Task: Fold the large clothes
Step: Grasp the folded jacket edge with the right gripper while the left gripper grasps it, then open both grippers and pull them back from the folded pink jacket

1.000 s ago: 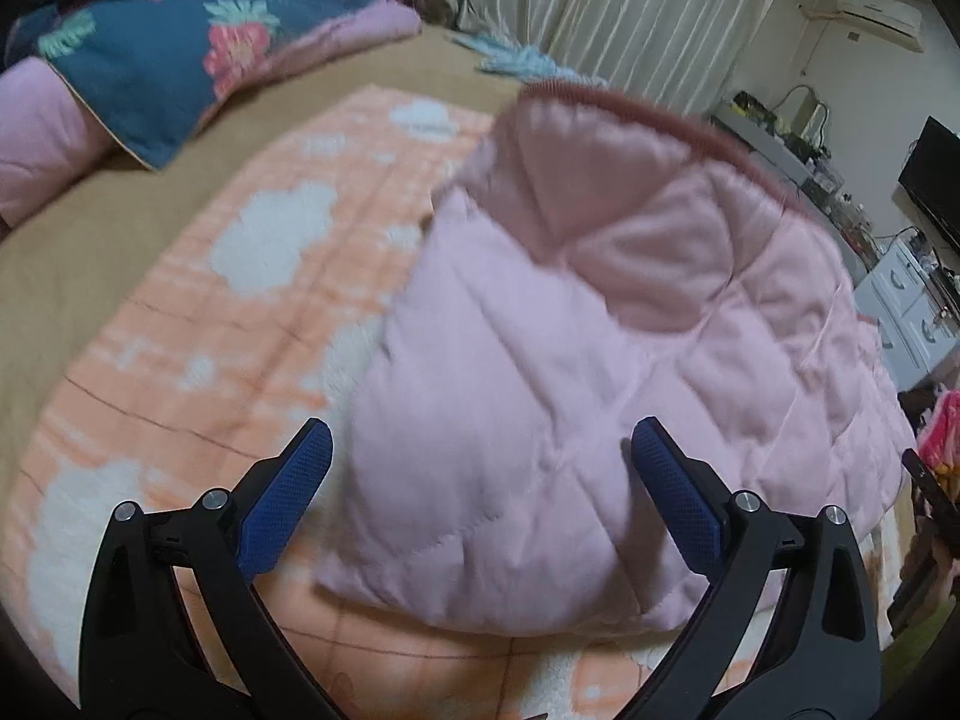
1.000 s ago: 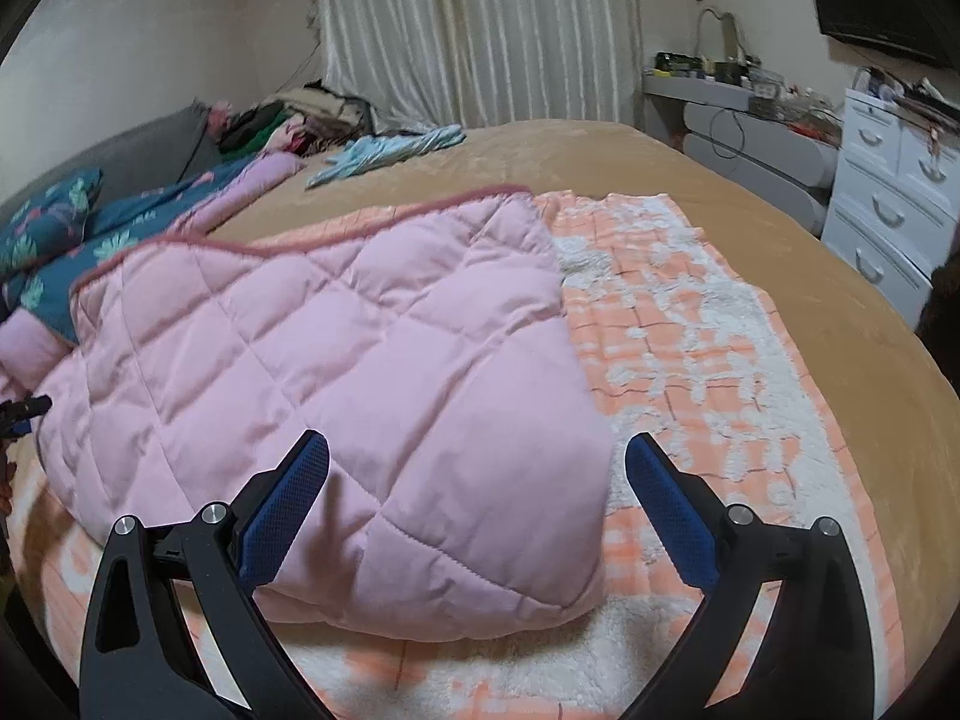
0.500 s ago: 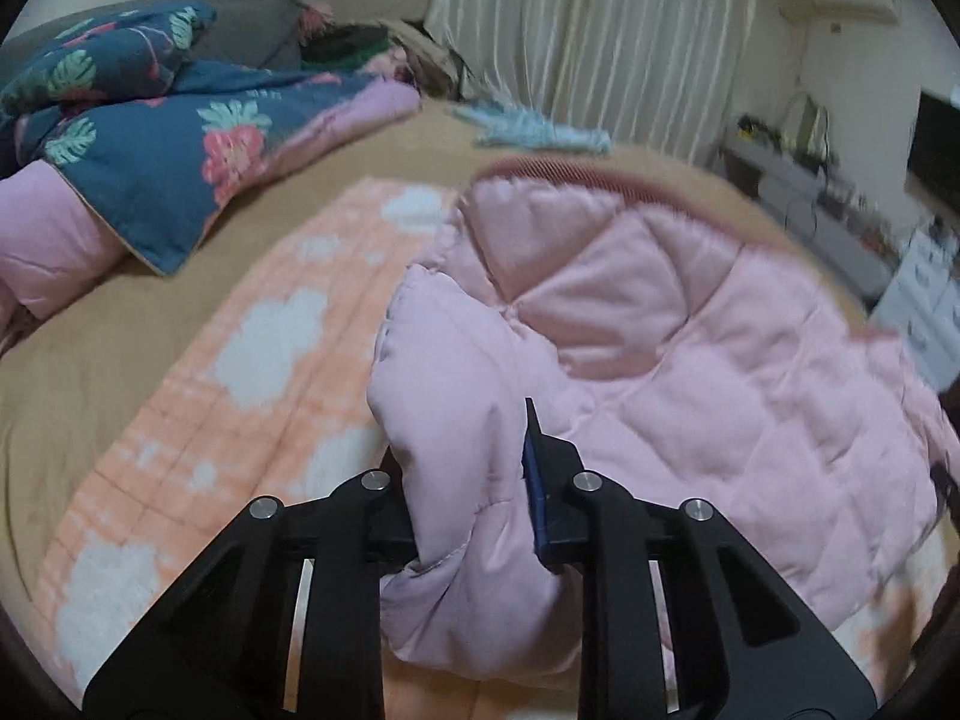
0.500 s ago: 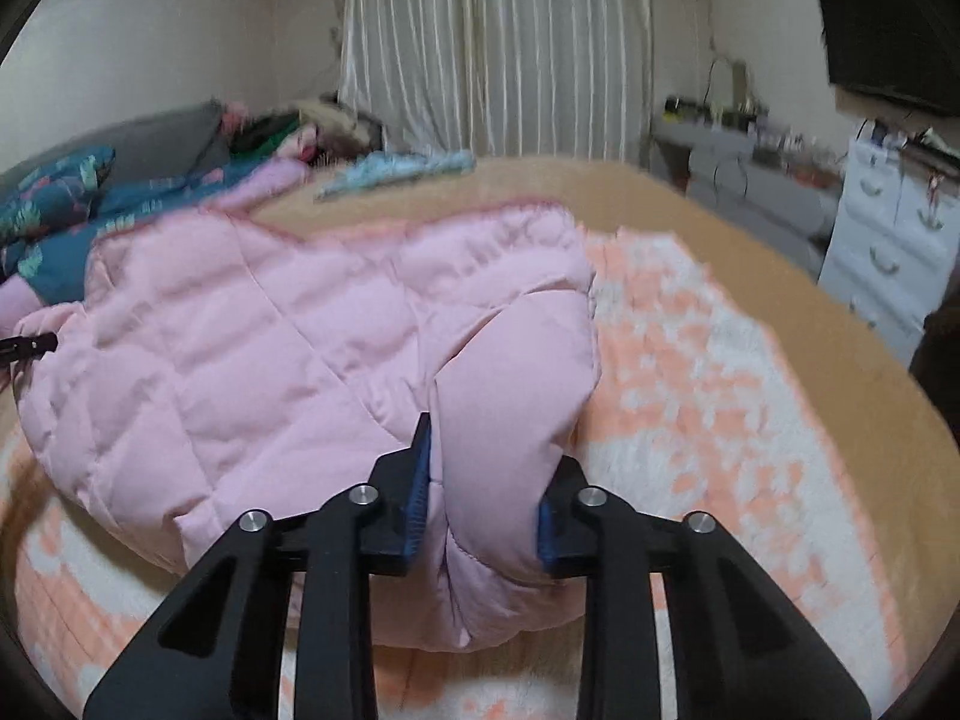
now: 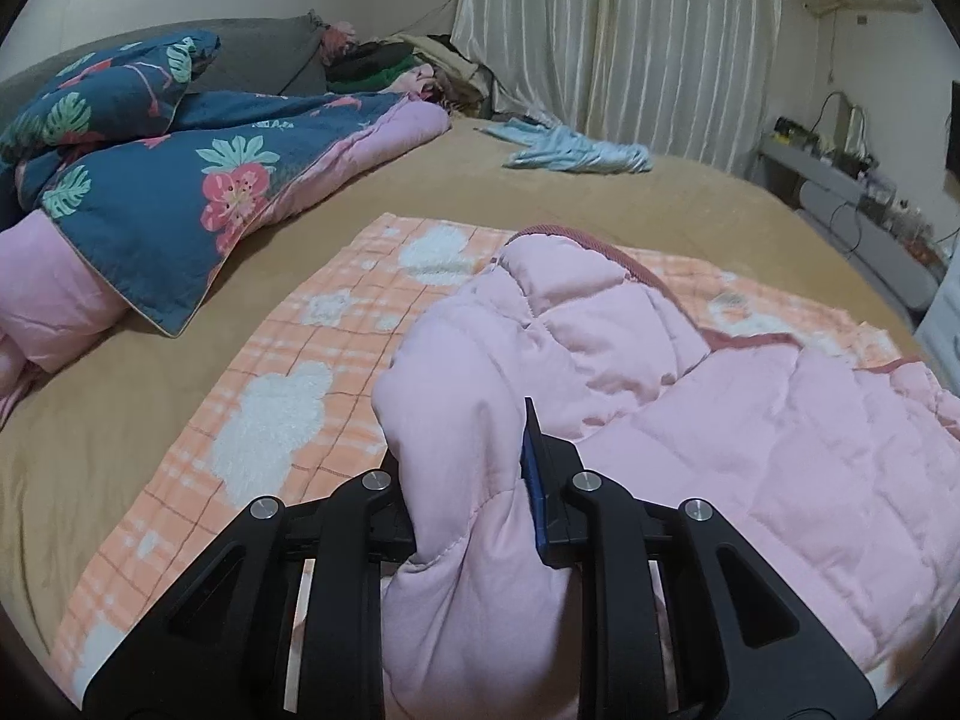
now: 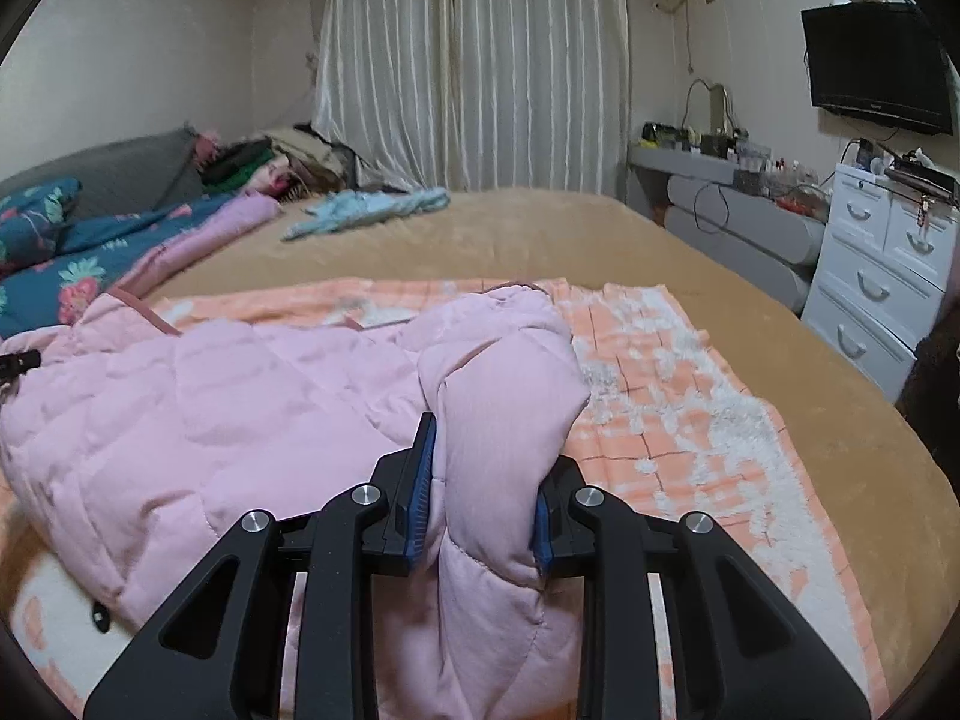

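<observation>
Left wrist view: left gripper [image 5: 468, 480] clamped on corner of pink quilted jacket [image 5: 750, 450], bulk ahead-right on orange blanket [image 5: 288, 360]. Right gripper [image 6: 483, 498] pinching opposite corner. Puffy, soft, light; likely slippery shell, so grip deep at seams.

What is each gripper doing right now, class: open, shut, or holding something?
Left gripper: shut on a bunched corner of the pink quilted jacket.
Right gripper: shut on the jacket's other corner.
</observation>
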Demonstrator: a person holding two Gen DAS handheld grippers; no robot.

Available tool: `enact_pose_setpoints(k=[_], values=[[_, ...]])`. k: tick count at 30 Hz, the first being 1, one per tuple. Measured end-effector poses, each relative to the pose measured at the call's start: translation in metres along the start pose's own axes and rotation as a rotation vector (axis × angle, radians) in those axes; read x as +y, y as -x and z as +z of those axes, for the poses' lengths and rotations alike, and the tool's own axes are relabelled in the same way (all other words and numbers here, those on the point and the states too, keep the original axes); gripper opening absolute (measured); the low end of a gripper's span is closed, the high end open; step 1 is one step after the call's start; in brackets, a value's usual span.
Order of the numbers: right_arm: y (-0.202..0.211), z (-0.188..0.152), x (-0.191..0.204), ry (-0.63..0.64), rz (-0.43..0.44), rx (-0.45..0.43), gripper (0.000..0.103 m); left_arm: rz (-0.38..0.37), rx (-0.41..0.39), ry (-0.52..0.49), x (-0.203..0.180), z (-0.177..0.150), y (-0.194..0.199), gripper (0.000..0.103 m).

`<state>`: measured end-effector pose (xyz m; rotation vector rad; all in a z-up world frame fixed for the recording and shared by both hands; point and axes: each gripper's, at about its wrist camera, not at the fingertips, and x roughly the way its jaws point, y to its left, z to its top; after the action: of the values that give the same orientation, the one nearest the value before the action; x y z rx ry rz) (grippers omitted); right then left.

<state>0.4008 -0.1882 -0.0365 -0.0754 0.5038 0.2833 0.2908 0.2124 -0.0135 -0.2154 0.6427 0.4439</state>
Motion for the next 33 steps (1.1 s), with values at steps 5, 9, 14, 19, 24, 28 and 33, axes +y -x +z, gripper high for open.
enact_pose_setpoints(k=[5, 9, 14, 19, 24, 28, 33], values=[[-0.025, -0.005, -0.001, -0.011, -0.001, 0.052, 0.025, 0.020, 0.029, -0.015, -0.004, -0.002, -0.020, 0.015], [-0.040, -0.009, 0.003, -0.007, -0.003, 0.105, 0.028, 0.037, 0.058, -0.016, -0.006, -0.006, -0.037, 0.016], [-0.061, -0.010, 0.004, -0.007, -0.021, 0.163, 0.031, 0.057, 0.073, -0.026, -0.010, -0.007, -0.050, 0.017], [-0.075, -0.011, -0.001, -0.050, -0.013, 0.201, 0.035, 0.054, 0.082, -0.026, -0.011, -0.006, -0.058, 0.017], [-0.080, -0.011, -0.001, -0.056, -0.016, 0.231, 0.038, 0.051, 0.094, -0.018, -0.010, -0.005, -0.064, 0.018], [-0.074, -0.010, -0.002, -0.087, -0.021, 0.247, 0.042, 0.049, 0.093, -0.031, -0.010, -0.005, -0.060, 0.018], [-0.051, -0.007, -0.001, -0.083, -0.032, 0.230, 0.068, 0.030, 0.097, -0.021, -0.003, -0.002, -0.047, 0.023]])
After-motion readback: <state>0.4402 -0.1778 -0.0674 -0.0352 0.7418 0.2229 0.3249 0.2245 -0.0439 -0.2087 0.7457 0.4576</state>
